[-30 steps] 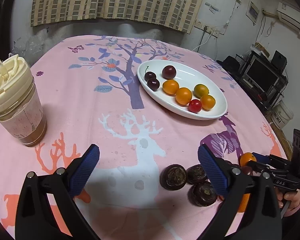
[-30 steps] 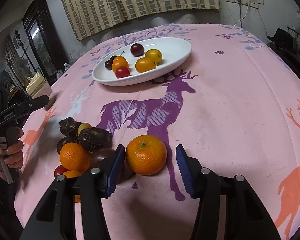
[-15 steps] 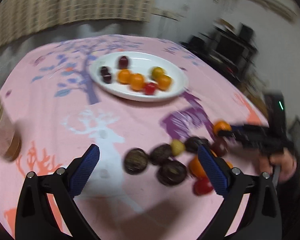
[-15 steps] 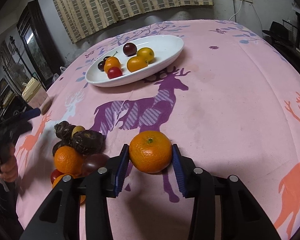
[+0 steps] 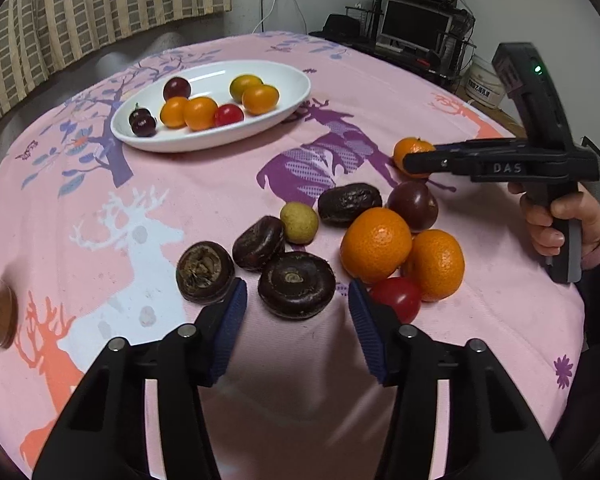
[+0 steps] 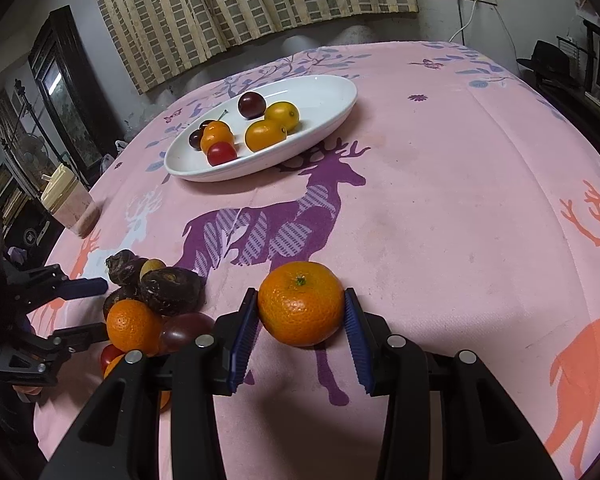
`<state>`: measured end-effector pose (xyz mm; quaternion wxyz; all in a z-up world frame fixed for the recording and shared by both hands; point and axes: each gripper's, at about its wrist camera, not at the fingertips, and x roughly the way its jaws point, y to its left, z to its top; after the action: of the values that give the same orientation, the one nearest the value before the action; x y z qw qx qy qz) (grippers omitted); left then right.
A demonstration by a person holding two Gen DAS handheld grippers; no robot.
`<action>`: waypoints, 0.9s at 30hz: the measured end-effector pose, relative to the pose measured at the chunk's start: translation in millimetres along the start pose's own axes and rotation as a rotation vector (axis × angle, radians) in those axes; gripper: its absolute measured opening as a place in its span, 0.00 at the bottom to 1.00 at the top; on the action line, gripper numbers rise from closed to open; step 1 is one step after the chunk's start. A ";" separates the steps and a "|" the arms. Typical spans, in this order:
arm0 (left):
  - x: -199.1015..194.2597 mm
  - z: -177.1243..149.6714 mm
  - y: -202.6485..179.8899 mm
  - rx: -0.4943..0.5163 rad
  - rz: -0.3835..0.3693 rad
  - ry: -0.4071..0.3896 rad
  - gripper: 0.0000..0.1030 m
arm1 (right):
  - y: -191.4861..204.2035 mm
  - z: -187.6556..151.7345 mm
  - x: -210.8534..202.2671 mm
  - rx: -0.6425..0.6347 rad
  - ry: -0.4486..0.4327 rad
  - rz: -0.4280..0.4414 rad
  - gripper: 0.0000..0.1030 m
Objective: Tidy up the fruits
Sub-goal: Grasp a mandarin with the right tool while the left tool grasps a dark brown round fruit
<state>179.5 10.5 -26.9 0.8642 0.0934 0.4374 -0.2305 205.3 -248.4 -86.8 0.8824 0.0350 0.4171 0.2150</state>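
Orange mandarin (image 6: 301,308) sitting clamped between the blue pads of the right claw (image 6: 301,322), both pads touching its sides, low over the pink tabletop (image 6: 440,184). Left claw (image 5: 296,316) hanging released, jaws spread, just short of a dark round water chestnut (image 5: 296,284), not touching it. Loose pile lying beside it: more dark chestnuts, two oranges (image 5: 376,245), a red tomato (image 5: 396,298), a purple plum (image 5: 414,205), a small yellow fruit (image 5: 299,223). White oval plate (image 5: 284,76) sitting farther back, holding oranges, cherries, a tomato
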 end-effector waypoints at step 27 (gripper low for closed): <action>-30.9 51.4 35.4 -0.174 -0.061 -0.130 0.42 | 29.1 42.4 -10.7 -0.065 -0.102 0.085 0.42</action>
<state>217.3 32.6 27.2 0.8883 -0.0106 0.4013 -0.2232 221.0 -221.4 -44.5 0.8932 0.0347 0.3626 0.2636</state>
